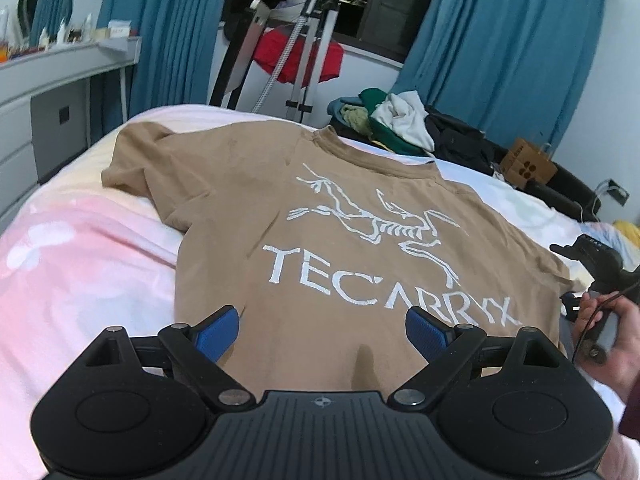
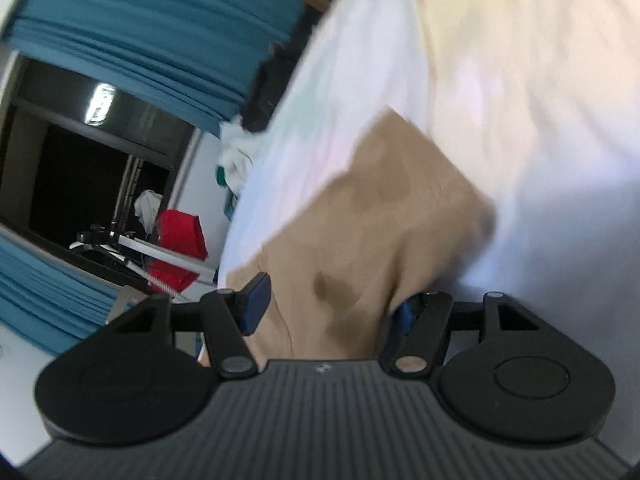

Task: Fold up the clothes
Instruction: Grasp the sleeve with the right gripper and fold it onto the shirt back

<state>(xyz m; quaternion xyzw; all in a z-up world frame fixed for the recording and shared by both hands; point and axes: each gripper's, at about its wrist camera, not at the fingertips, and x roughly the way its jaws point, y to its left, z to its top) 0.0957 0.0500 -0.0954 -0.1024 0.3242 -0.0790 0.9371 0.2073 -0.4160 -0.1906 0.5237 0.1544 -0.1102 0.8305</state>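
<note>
A tan T-shirt (image 1: pixel 320 208) with a white skeleton print and lettering lies spread flat on the bed, collar at the far side. My left gripper (image 1: pixel 322 332) hovers open over the shirt's near hem, its blue pads (image 1: pixel 218 334) wide apart with nothing pinched. At the shirt's right edge a hand (image 1: pixel 616 344) holds the right gripper's black body. In the blurred, rolled right wrist view, my right gripper (image 2: pixel 330 312) stands open with a bunched part of the T-shirt (image 2: pixel 380 208) lying between its fingers. The cloth partly covers the right pad (image 2: pixel 405 314).
The bed has a pink and white cover (image 1: pixel 80 260). A pile of clothes (image 1: pixel 400 120) and a cardboard box (image 1: pixel 528 164) lie past its far right side. A drying rack with a red cloth (image 1: pixel 300 56) stands by the window. White drawers (image 1: pixel 40 128) flank the left.
</note>
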